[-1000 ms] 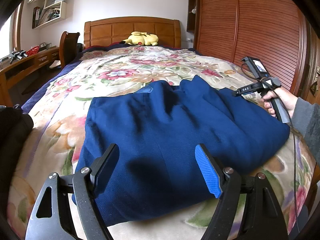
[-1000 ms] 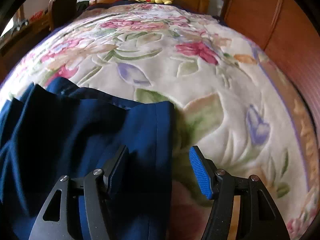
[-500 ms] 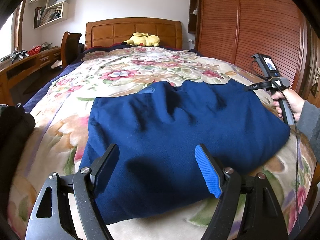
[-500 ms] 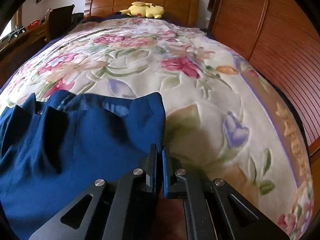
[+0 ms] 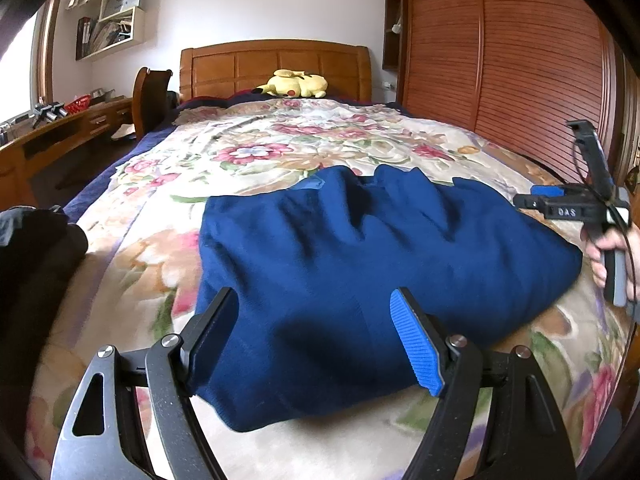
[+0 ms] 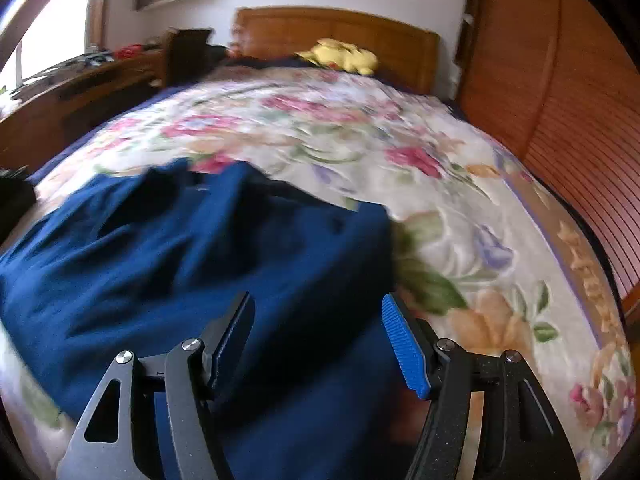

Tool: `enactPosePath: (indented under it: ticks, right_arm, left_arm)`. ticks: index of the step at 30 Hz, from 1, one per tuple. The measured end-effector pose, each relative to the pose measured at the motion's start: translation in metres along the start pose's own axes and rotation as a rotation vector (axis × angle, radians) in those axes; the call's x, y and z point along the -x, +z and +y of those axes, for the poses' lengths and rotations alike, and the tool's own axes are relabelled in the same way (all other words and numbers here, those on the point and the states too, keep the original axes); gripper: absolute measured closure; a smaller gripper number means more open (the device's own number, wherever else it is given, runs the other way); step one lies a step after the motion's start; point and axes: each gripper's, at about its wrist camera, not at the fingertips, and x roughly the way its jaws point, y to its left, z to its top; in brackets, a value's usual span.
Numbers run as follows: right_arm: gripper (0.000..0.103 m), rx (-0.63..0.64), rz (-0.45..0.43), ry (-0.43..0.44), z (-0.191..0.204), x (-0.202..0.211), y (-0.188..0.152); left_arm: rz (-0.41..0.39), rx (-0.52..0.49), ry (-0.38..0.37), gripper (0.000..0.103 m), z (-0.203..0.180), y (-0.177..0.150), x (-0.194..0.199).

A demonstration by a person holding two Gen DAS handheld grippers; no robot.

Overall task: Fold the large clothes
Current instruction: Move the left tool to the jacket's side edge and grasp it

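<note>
Here, both grippers' fingers spread wide over the blue garment on the floral bedspread by the slatted wardrobe.

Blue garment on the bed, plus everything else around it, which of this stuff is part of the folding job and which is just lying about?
Part of the job:
blue garment
left gripper, open
right gripper, open
floral bedspread it lies on

Just lying about:
yellow plush toy
wooden chair
desk
wall shelf
dark clothing at left
</note>
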Motion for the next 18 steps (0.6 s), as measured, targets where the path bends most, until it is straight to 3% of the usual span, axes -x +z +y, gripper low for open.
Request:
enactPosePath:
  ticks: [12,18]
  right_arm:
    - [0.035,0.088,-0.023,0.177,0.087,0.008,-0.017]
    - [0.035,0.146,-0.042,0.208,0.120,0.012,-0.015]
  left_arm:
    - [0.011,0.014,0.054,0.024,0.017,-0.012,0.010]
    - [0.018,0.029,0.071,0.024,0.026,-0.017,0.012]
